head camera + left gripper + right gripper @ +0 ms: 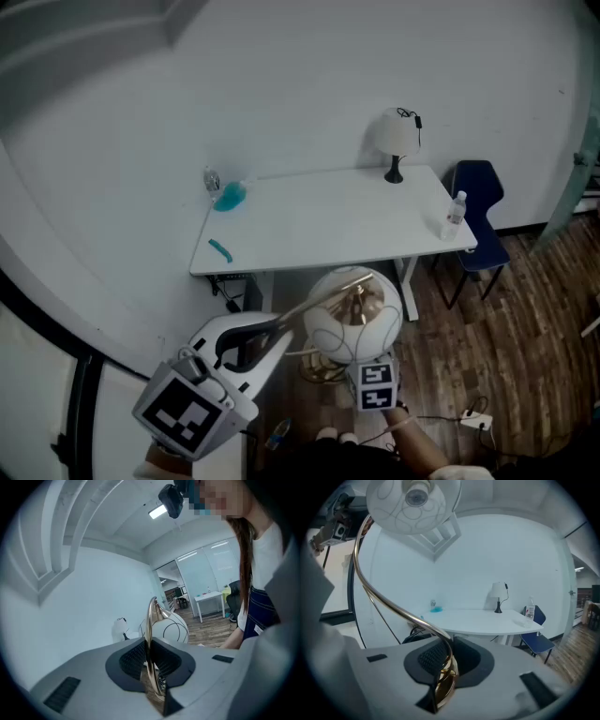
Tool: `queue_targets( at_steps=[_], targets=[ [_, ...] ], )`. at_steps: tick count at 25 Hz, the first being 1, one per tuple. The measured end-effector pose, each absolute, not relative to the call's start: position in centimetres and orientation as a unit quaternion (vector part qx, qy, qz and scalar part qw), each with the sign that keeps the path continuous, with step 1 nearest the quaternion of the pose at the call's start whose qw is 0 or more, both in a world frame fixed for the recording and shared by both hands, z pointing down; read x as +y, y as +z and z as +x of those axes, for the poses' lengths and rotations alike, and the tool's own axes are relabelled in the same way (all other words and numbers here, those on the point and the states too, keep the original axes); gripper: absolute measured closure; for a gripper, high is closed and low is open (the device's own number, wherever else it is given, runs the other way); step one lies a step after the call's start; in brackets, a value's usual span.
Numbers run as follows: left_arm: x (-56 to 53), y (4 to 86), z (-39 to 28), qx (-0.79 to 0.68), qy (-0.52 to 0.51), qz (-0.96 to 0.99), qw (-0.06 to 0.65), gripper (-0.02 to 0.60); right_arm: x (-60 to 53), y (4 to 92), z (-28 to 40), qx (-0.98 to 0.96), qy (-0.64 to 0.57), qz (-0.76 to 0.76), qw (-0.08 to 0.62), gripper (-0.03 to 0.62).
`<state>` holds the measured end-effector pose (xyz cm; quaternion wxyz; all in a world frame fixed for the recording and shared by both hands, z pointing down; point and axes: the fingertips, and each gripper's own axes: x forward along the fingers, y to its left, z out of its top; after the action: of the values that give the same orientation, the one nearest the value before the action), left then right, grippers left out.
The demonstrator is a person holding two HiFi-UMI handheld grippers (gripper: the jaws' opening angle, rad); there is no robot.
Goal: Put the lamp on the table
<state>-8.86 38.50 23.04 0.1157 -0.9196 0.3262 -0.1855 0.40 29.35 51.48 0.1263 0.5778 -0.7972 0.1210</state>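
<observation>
I carry a lamp with a white globe shade (354,315) and a curved gold stem (319,298), held in the air in front of the white table (328,230). My left gripper (279,333) is shut on the gold stem (149,634), with the globe (169,630) just beyond its jaws. My right gripper (364,364) sits under the globe and is shut on the stem's lower end (446,670). In the right gripper view the stem arcs up to the shade (412,503), and the table (487,620) lies ahead.
On the table stand a small white lamp (395,141) at the back right, a clear bottle (457,208) at the right edge, a blue object (230,195) at the back left and a teal piece (219,249). A blue chair (483,220) stands to the right. Cables lie on the wooden floor (525,337).
</observation>
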Motion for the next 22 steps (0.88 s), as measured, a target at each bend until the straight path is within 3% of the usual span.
queue_targets(
  at_steps=[22],
  targets=[
    [38.2,22.9,-5.0,0.353,-0.188,-0.909,0.120,0.543,28.8,51.5,3.5,-0.816,0.113,0.554,0.120,0.549]
  ],
)
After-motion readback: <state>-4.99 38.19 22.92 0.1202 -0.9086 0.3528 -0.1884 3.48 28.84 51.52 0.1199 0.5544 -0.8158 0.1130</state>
